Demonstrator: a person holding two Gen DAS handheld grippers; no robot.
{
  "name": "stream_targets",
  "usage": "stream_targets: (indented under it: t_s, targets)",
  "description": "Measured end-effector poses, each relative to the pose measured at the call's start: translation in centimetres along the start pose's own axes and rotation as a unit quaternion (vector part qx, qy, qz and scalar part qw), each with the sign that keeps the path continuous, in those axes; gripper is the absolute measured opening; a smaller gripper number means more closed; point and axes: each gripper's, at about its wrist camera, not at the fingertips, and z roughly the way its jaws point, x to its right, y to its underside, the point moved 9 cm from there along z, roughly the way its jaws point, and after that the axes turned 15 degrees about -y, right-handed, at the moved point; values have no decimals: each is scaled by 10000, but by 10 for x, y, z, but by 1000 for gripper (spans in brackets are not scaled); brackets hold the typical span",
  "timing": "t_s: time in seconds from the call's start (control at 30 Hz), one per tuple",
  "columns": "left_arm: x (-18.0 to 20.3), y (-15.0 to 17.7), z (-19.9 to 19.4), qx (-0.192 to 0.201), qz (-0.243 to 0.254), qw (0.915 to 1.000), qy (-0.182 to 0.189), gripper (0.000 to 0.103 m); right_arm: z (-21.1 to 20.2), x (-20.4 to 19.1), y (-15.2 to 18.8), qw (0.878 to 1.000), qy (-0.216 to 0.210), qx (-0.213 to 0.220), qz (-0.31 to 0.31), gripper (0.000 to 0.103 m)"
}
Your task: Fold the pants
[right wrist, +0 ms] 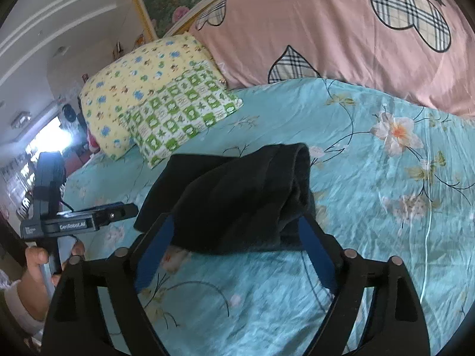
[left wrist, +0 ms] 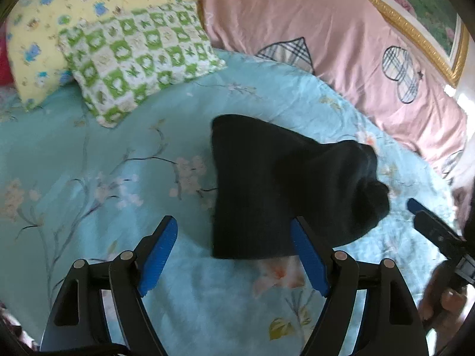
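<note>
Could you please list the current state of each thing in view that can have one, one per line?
Black pants: folded into a compact bundle, lying on the bedsheet, not held.
Left claw: open, nothing pressed between its pads.
Right claw: open, the pants' near edge lies beyond its tips, not gripped.
Green checked pillow: lying on the bed, leaning on the yellow pillow.
Bedsheet: spread, slightly wrinkled.

A turquoise floral bedsheet (left wrist: 89, 154) covers the bed. A green-checked pillow (left wrist: 139, 59) leans on a yellow patterned pillow (left wrist: 59, 9) beside a pink quilt (left wrist: 297, 17) with plaid hearts. Behind hangs a gold-framed picture (left wrist: 415, 9).
</note>
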Motion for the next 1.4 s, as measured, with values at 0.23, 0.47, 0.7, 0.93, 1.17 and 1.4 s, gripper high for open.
stream_targets:
  t_s: [0.23,0.47,0.7,0.93,1.17,1.4]
  targets:
    - [10,18,-9,232,410,9985,-291,81,-3,-7,15,9999,9,59,-81,93]
    - [22,34,-11,204,735,9959,-495,81,1,-7,29,9993,241,-150,-241,93]
    - [29,44,-10,205,917,9937,-606,82,7,-5,38,9979,398,-296,-412,93]
    - [30,44,-4,139,981,9926,-702,83,11,-3,42,9978,342,-376,-421,93]
    - [32,43,-2,168,1040,9921,-674,83,15,-4,42,9965,396,-504,-538,93]
    - [33,43,5,94,1166,9909,-660,84,18,-4,44,9956,365,-681,-530,93]
